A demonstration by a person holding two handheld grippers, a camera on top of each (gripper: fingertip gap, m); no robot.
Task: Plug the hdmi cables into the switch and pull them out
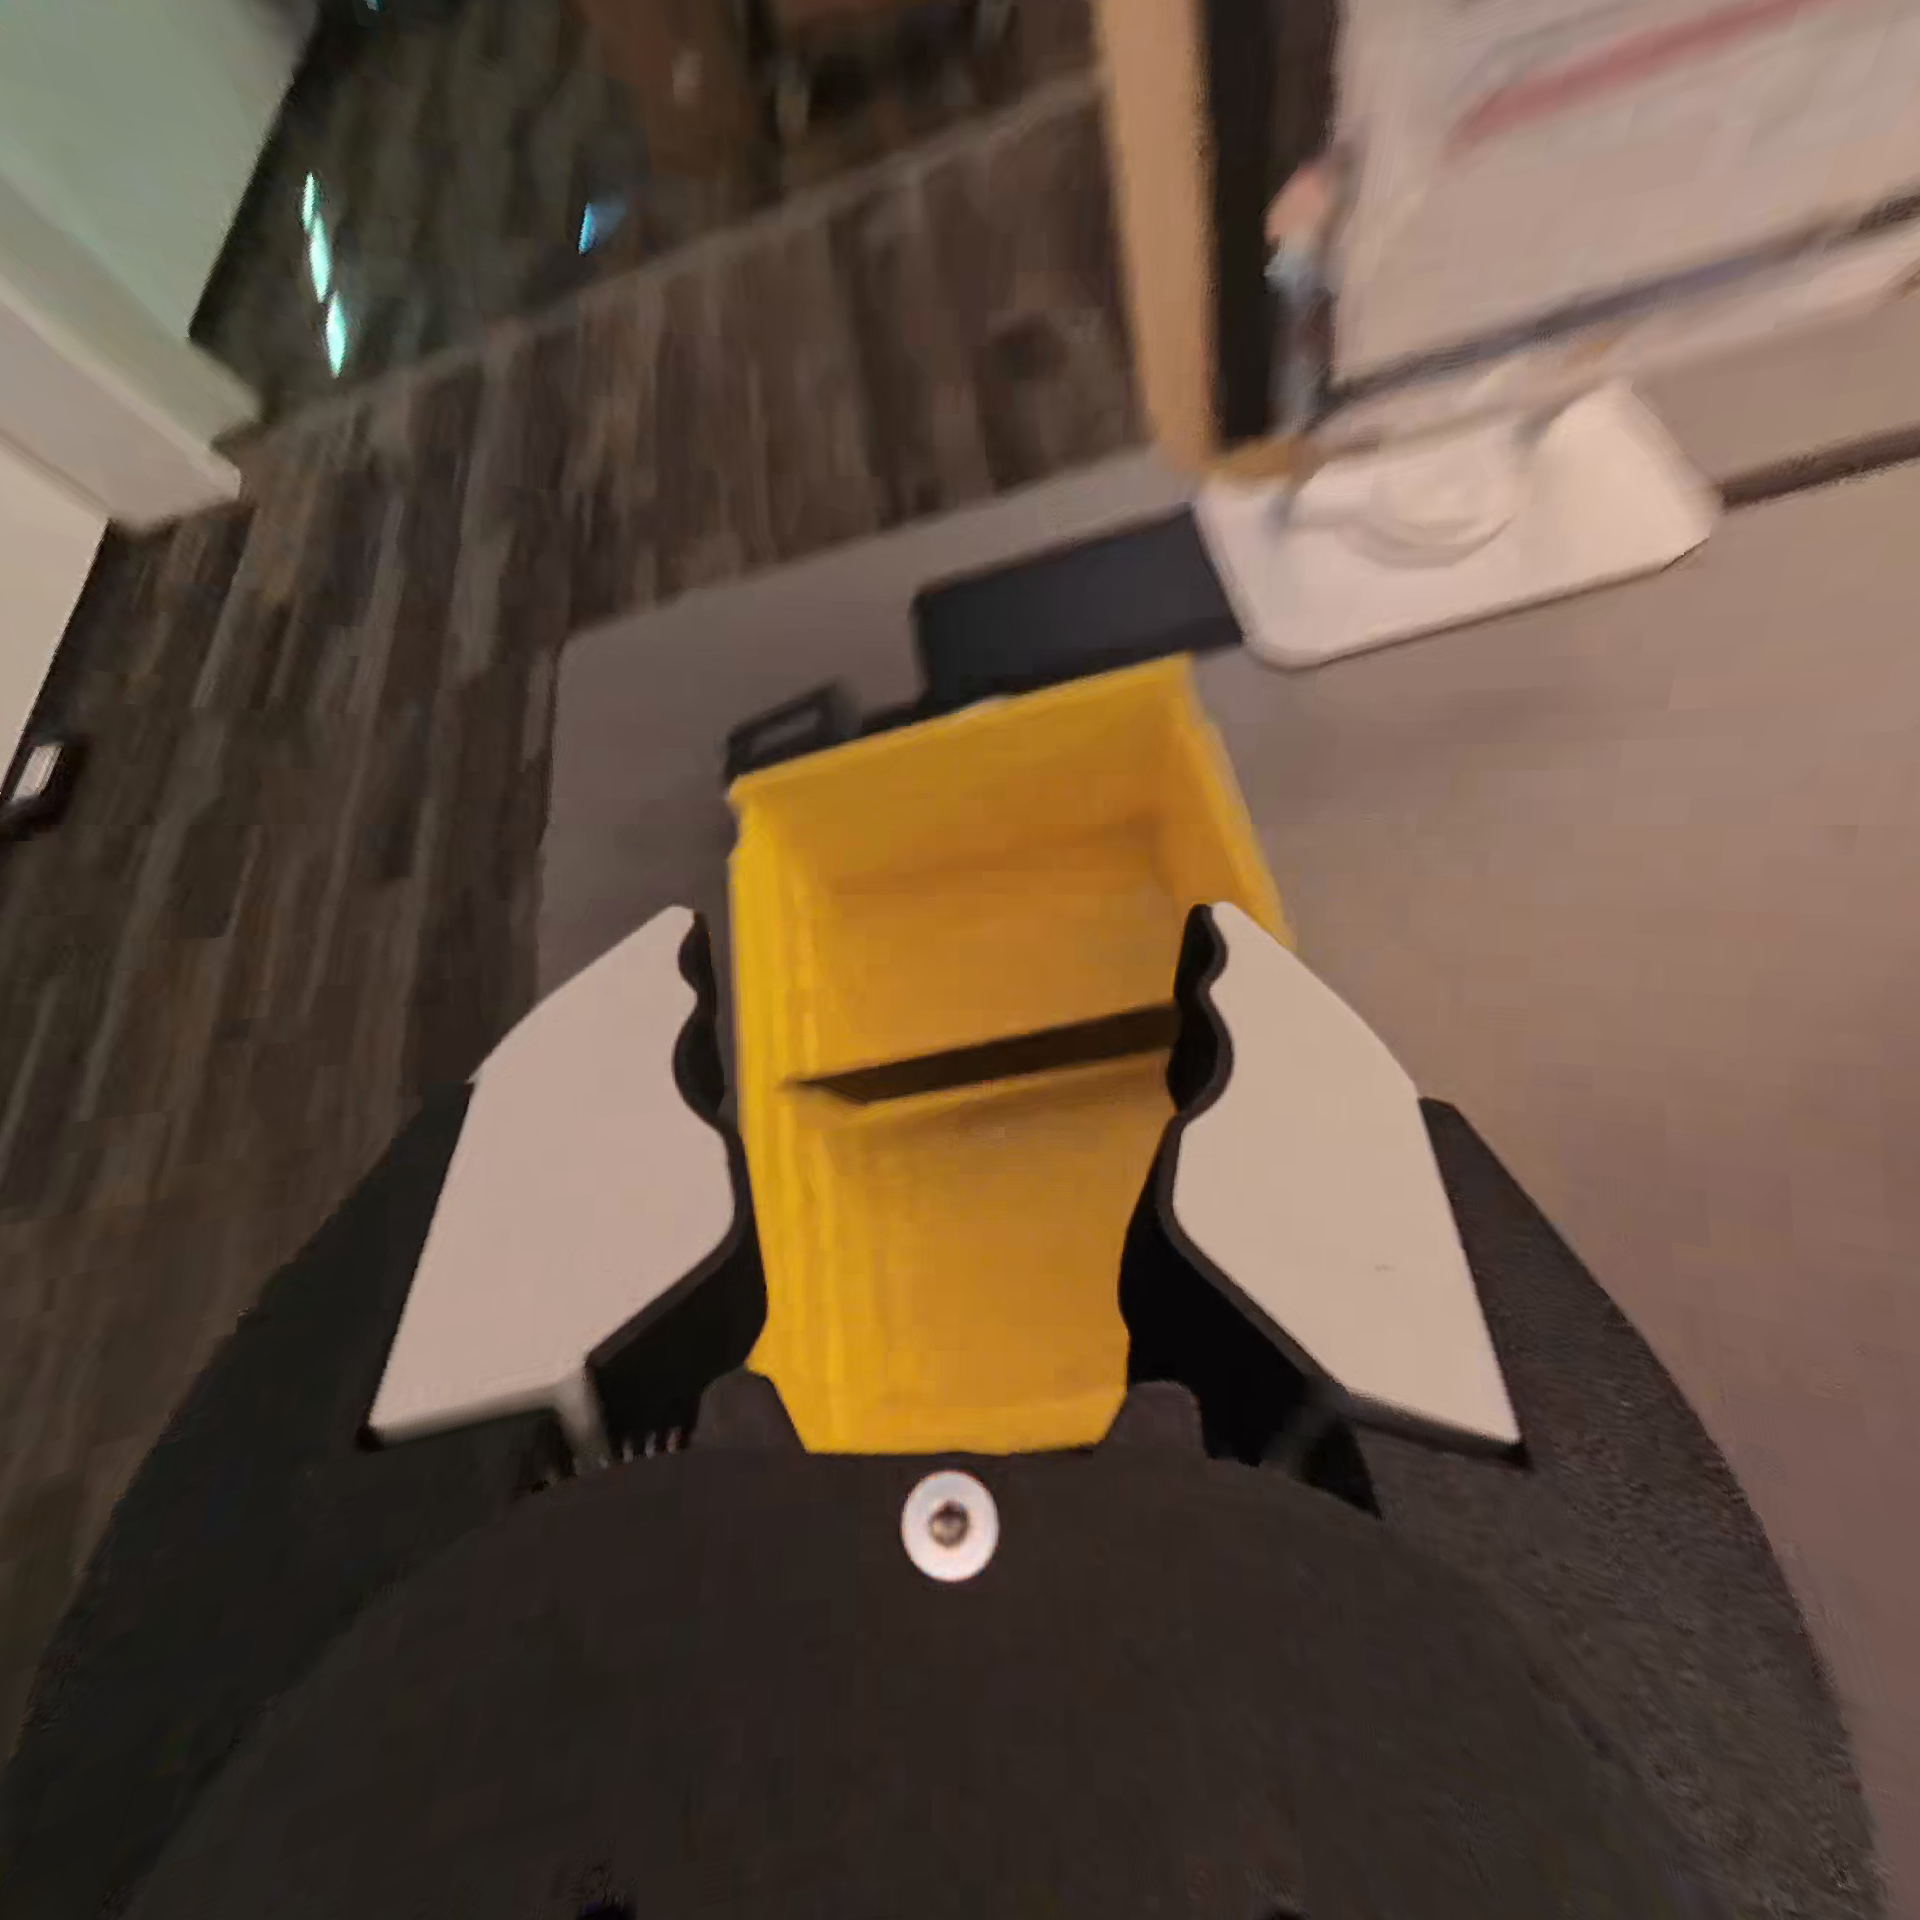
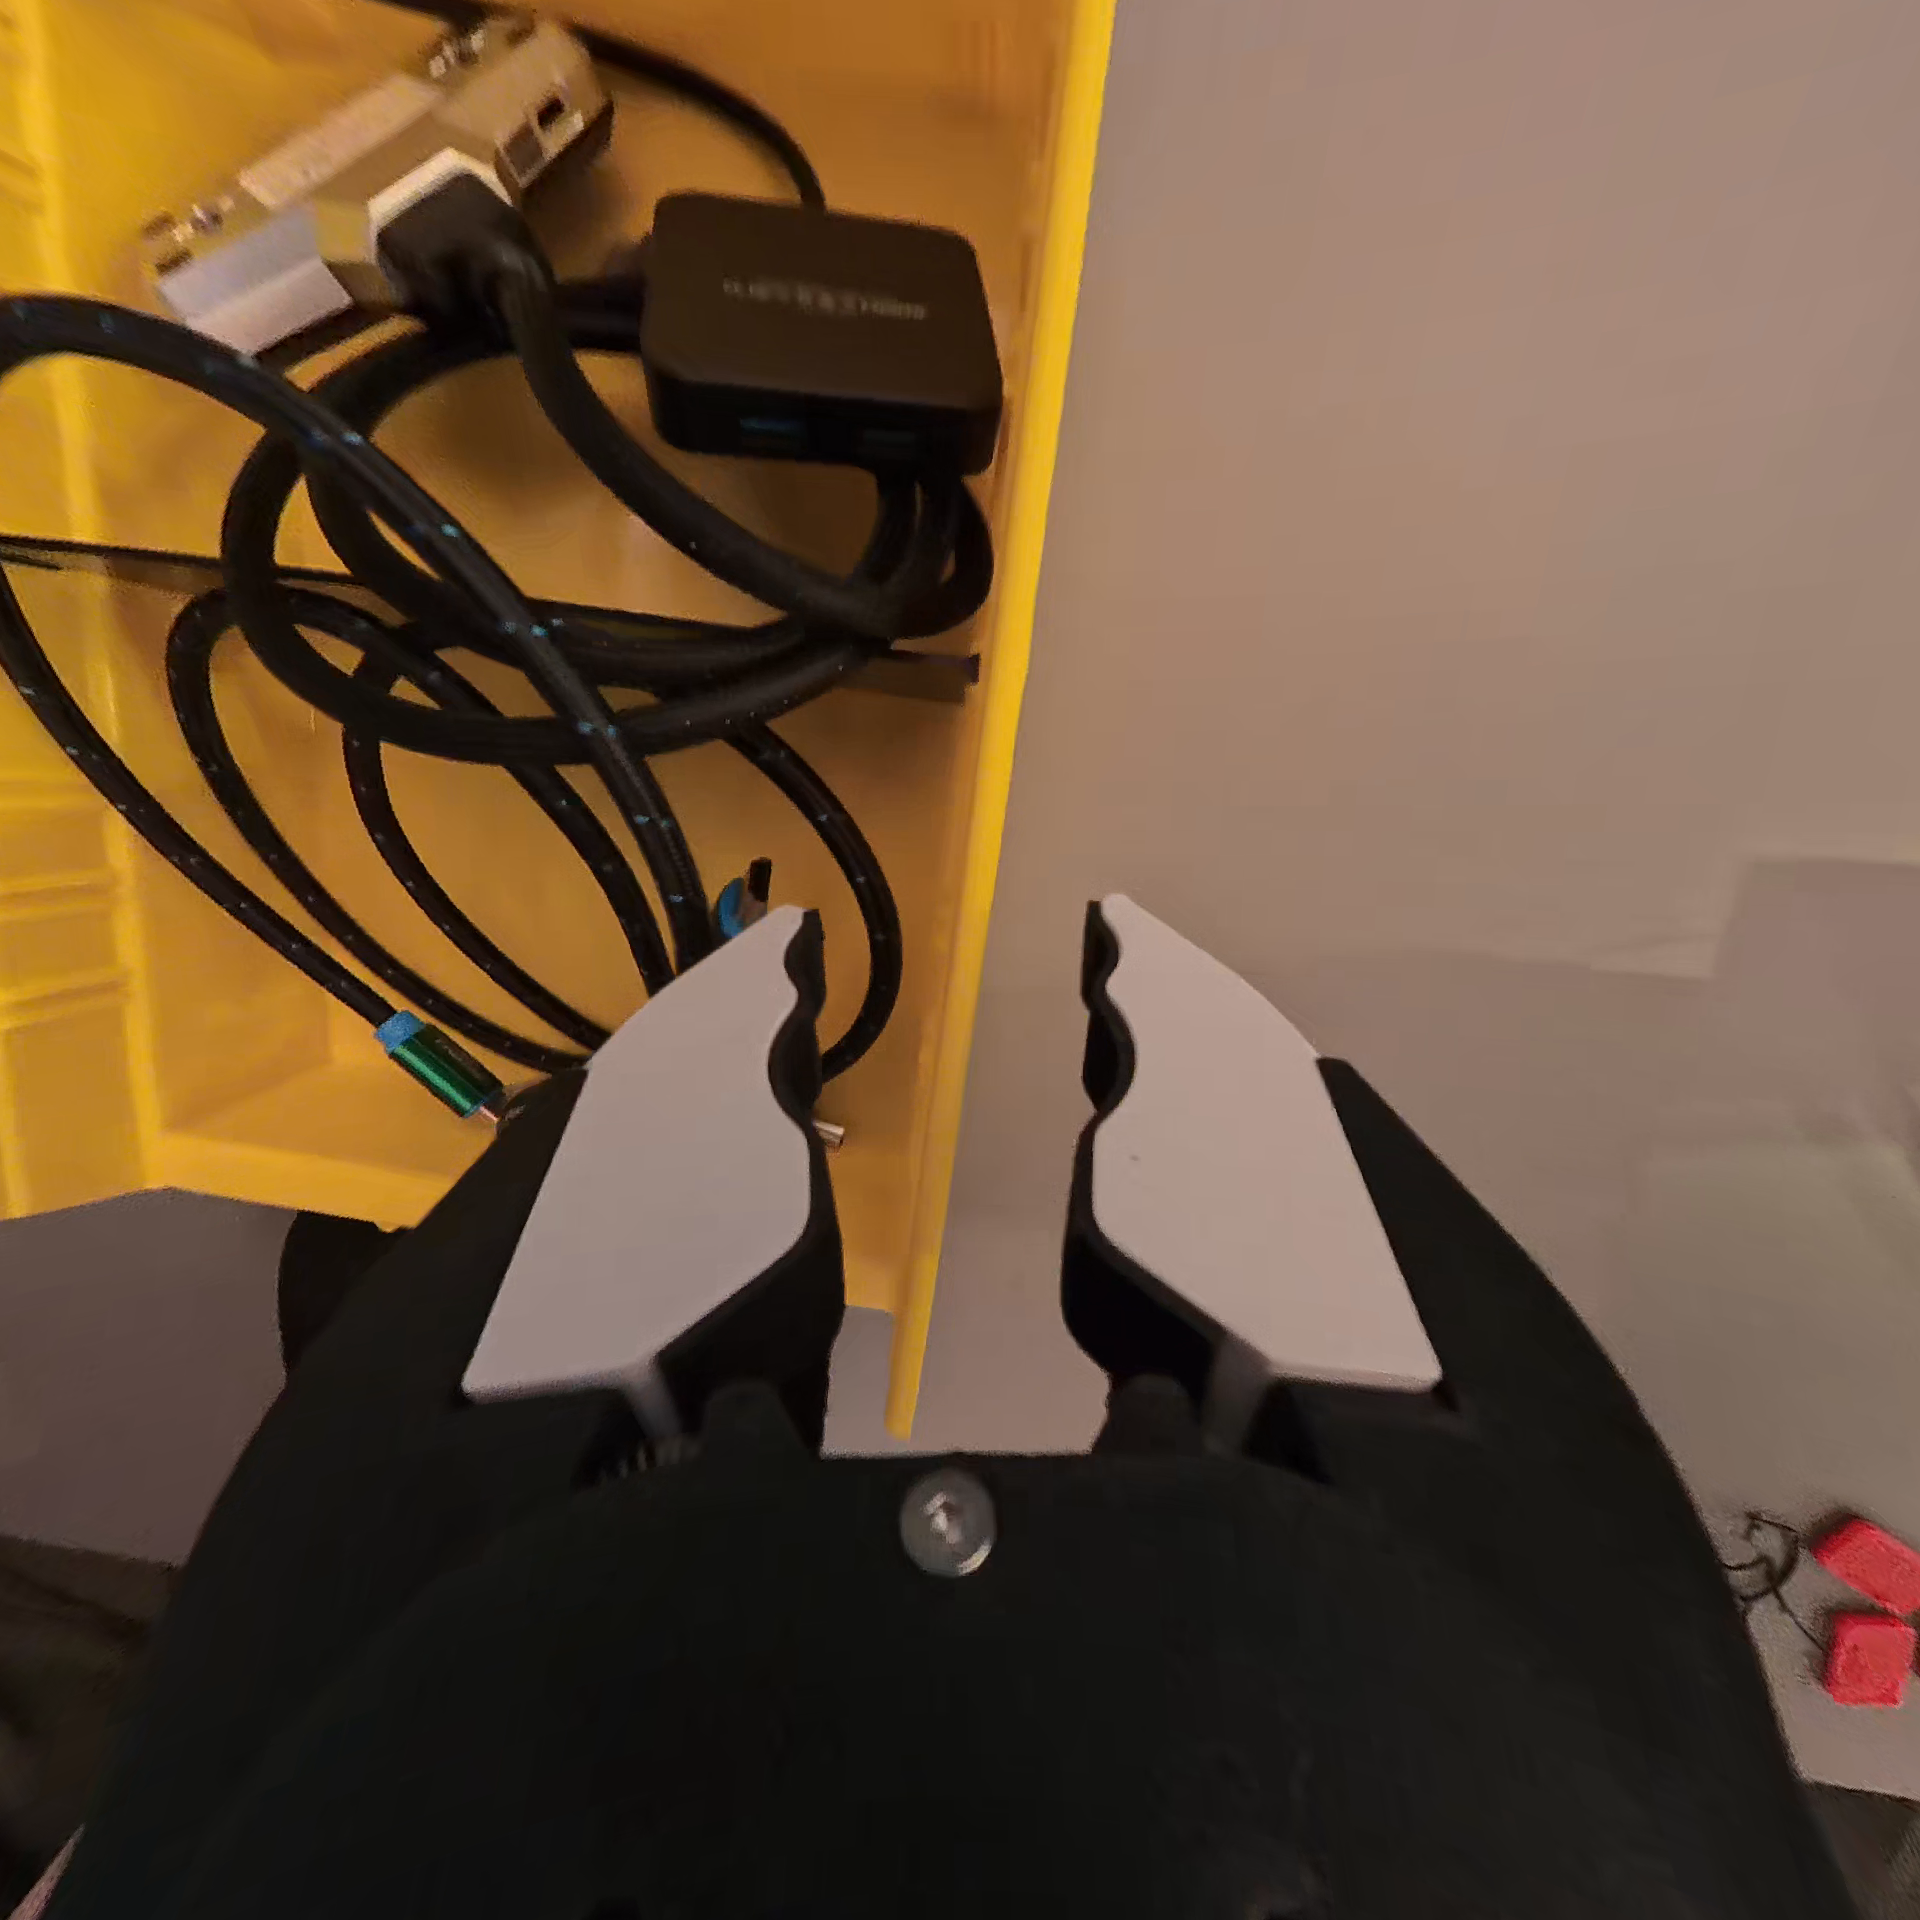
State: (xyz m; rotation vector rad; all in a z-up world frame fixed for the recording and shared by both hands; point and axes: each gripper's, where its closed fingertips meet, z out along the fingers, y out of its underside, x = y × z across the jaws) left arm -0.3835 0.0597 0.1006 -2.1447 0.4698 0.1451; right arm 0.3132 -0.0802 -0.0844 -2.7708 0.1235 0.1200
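Observation:
In the right wrist view a yellow bin [image 2: 1039,520] holds coiled black braided HDMI cables [image 2: 499,644], a black switch box [image 2: 821,322] and a silver adapter [image 2: 343,197] with a black plug in it. A loose connector with a blue and green end [image 2: 436,1070] lies near the bin's front. My right gripper [image 2: 948,909] is open and straddles the bin's right wall, with its left finger inside and its right finger outside. In the left wrist view my left gripper [image 1: 945,914] is closed against both sides of an empty yellow bin [image 1: 987,831] with a slot across its floor.
Behind the empty bin a flat black device [image 1: 1070,603] and a white stand base [image 1: 1455,540] sit on the grey table [image 1: 1558,935]. Dark wood floor lies to the left of the table edge. Two red pieces [image 2: 1870,1621] lie on the table at the right. The grippers' ends are close to 75 cm from one another.

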